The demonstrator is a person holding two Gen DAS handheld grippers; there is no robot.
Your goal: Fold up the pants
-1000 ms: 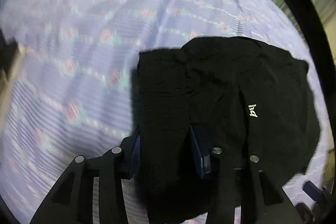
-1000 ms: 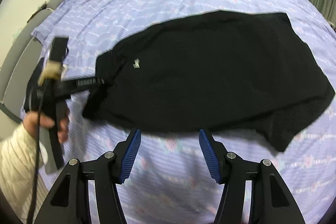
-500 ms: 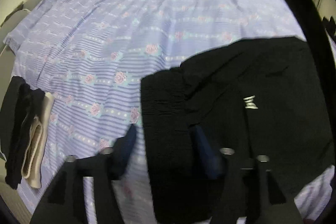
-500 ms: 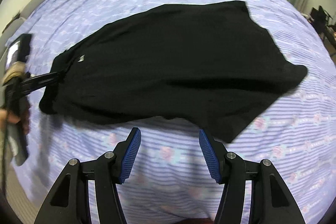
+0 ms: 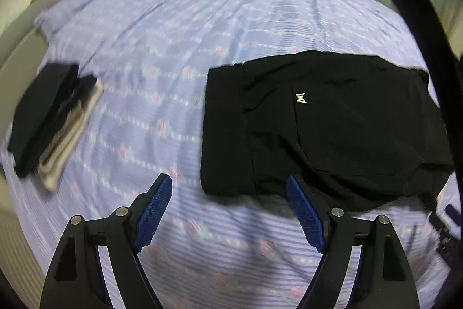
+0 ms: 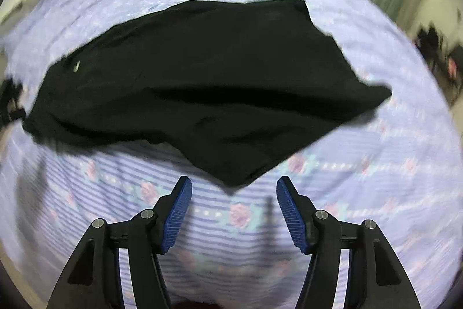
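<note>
We see a bed point(image 5: 260, 19) under a lilac striped sheet with pink roses, filling both views. On it lie the black pants point(image 5: 332, 129), spread flat; from the left wrist we get their waistband end with a small pale logo point(image 5: 301, 98), while the right wrist shows their whole length, down to a leg corner that points toward us.

Only the left view shows a stack of folded clothes point(image 5: 49, 118), black over beige, well apart from the pants near the sheet's left edge. Only the right view shows dark, blurred clutter point(image 6: 437, 48) off the bed's far right.

Our left gripper point(image 5: 230, 207) has just been opening; its jaws stand wide and released, the pants' near edge just past the blue pads with nothing between them. Our right gripper point(image 6: 234, 210) has widened slightly too, empty, with the leg corner just ahead of its tips.
</note>
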